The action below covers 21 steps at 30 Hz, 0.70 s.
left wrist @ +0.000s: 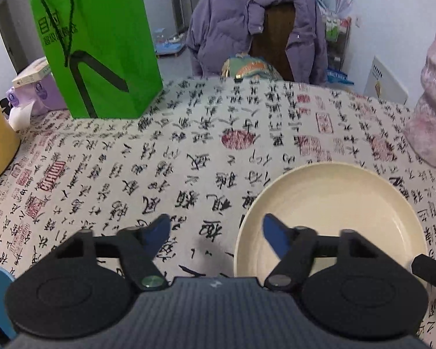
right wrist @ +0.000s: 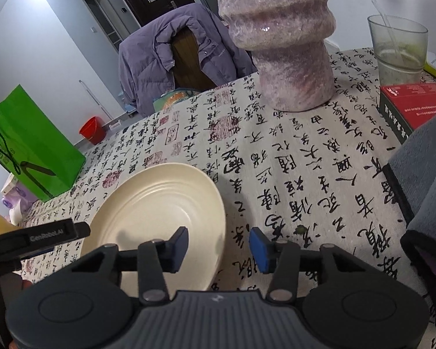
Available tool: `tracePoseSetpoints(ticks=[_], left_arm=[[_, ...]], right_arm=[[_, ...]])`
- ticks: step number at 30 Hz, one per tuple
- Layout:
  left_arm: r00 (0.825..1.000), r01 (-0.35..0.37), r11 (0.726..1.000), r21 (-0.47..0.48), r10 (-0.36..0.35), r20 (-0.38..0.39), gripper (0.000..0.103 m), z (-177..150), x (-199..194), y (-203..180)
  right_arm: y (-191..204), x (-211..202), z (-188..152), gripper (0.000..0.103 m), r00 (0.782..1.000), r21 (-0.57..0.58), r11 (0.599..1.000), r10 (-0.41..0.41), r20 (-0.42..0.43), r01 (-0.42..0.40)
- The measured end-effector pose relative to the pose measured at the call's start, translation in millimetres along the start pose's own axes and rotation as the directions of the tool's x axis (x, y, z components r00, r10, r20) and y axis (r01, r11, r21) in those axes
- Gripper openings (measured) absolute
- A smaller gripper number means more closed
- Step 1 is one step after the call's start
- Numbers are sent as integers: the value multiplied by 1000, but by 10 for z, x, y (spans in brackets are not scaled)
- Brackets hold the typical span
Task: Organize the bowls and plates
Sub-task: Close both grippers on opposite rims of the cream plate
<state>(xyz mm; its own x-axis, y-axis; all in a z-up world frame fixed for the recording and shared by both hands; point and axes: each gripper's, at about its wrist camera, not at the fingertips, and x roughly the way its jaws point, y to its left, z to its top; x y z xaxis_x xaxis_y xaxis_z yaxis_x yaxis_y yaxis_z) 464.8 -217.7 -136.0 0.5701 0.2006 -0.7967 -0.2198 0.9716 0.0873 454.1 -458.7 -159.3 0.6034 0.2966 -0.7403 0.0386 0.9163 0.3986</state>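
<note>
**Inspector:** Step in hand?

**Assistant:** Approach to grasp. The cream plate lies flat on the desk, on the near side of the green bag. The left hand-held gripper straddles its left rim, the right hand-held gripper its right rim. Both stand released, pads clear of the rim.

**Inspector:** Next move?

**Assistant:** Probably closing squarely on each rim, then a level lift.

Even, cool indoor light fills both views, fairly bright, with no hard glare. Soft shadows lie on the surface beneath each tool and beside the plate. Fisheye bending curves the walls and darkens the corners. The left tool's fingertips look slightly smeared.
</note>
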Motion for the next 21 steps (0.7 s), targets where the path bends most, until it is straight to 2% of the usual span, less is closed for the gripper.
tracePoseSetpoints(ticks=[6,9,10,12,14,21], left_arm=[[998,15,1000,11,-14,-56,43,-7,110,-39],[998,15,1000,20,-14,-54,37,-14,126,-62],[998,18,999,27,-16,-52,35,-16,123,-77],[998,27,999,43,-25,-52,22,-11,116,-109],[998,29,998,63,-26,-54,15,-11,126,-138],[999,8,995,95,-5,-32,15,-35,122,-201]], right_arm=[[35,42,-21,33,1000,-12,1000,5,-9,-5],[51,58,-32,23,1000,-17,1000,11,-17,-12],[57,64,-40,23,1000,-22,1000,10,-18,-10],[83,73,-57,16,1000,-41,999,-5,-14,4],[93,84,-64,10,1000,-43,999,-10,-19,9],[128,89,-79,10,1000,-61,998,-24,-12,24]])
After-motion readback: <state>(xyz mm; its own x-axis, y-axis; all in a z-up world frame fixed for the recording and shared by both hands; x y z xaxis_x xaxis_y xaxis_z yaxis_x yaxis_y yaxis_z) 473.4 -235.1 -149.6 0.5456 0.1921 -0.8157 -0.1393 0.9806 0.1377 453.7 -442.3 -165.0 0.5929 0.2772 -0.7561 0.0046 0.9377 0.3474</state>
